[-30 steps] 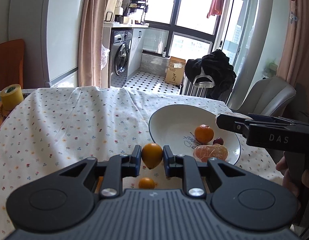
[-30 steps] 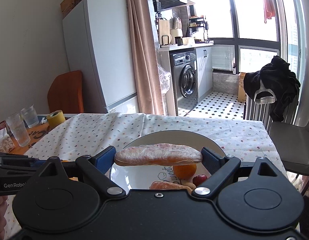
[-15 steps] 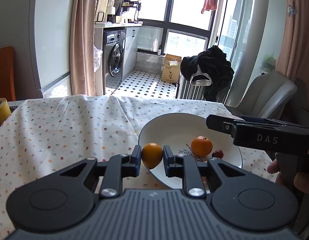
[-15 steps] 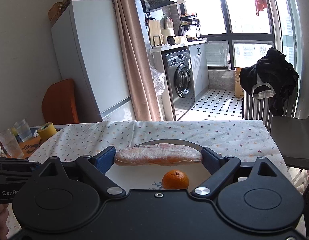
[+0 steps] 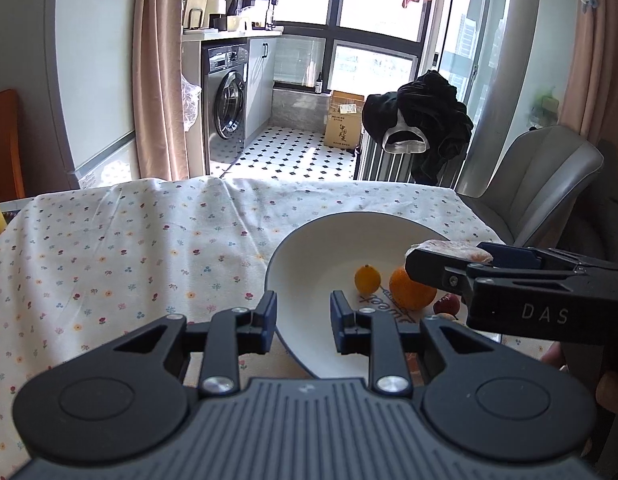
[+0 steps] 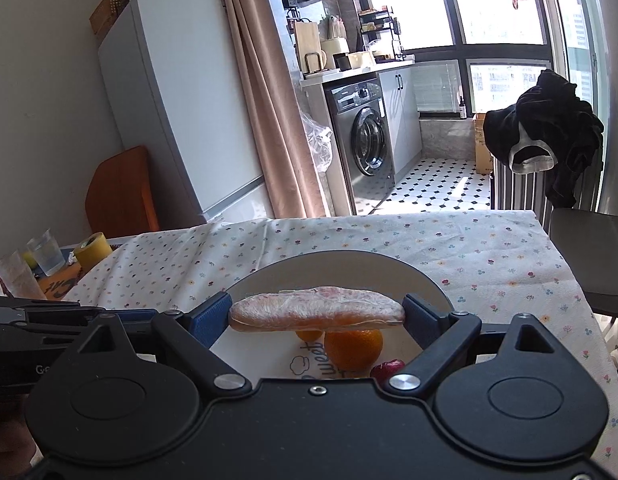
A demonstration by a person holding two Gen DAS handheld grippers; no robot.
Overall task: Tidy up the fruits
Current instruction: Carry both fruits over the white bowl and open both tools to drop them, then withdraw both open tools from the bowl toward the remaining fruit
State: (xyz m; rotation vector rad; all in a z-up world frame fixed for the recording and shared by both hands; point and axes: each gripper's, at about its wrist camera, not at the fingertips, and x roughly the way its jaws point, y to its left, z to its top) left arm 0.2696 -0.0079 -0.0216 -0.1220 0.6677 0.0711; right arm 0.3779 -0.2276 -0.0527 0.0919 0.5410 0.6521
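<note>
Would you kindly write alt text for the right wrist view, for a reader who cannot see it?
The right gripper holds a plastic-wrapped fruit wedge lengthwise between its fingers above a white bowl. The bowl sits on a floral tablecloth and holds an orange, a smaller yellow-orange fruit and a red fruit.

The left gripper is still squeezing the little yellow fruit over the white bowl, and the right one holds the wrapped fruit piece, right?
Not quite. In the left wrist view the left gripper is open and empty; the little yellow fruit lies in the white bowl. The right gripper does hold the wrapped fruit piece.
</note>
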